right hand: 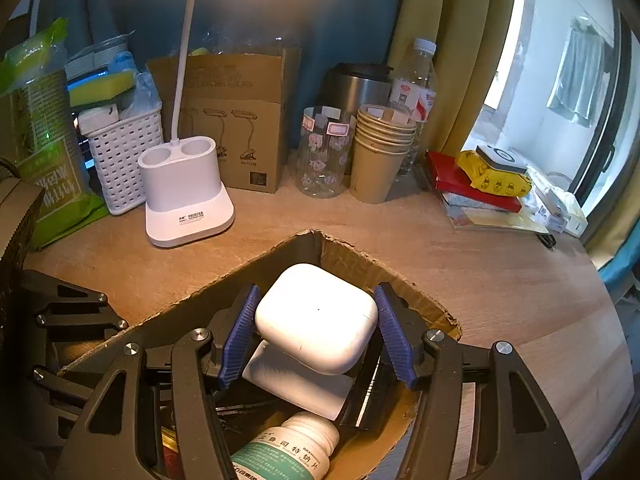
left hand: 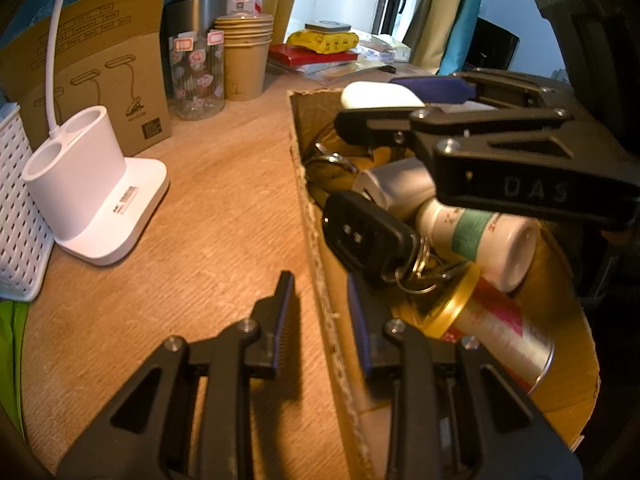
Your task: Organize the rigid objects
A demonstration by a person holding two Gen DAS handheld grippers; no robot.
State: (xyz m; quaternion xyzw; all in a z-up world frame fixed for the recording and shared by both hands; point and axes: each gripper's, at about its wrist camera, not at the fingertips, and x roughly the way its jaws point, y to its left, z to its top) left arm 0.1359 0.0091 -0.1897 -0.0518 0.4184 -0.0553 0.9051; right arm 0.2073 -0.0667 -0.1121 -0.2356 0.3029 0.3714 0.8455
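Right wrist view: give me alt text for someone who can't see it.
The right gripper holds a white earbud case between its blue-padded fingers, over an open cardboard box that holds a white pill bottle. Behind, on the wooden desk, stand a white lamp base, stacked paper cups and a glass jar.

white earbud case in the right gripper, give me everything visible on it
The earbud case is a glossy white rounded plastic pebble, lid shut, with a thin seam near its right edge and a tiny dark dot on the face. It sits tilted between the right gripper's blue ribbed pads, over the cardboard box, above a white block.
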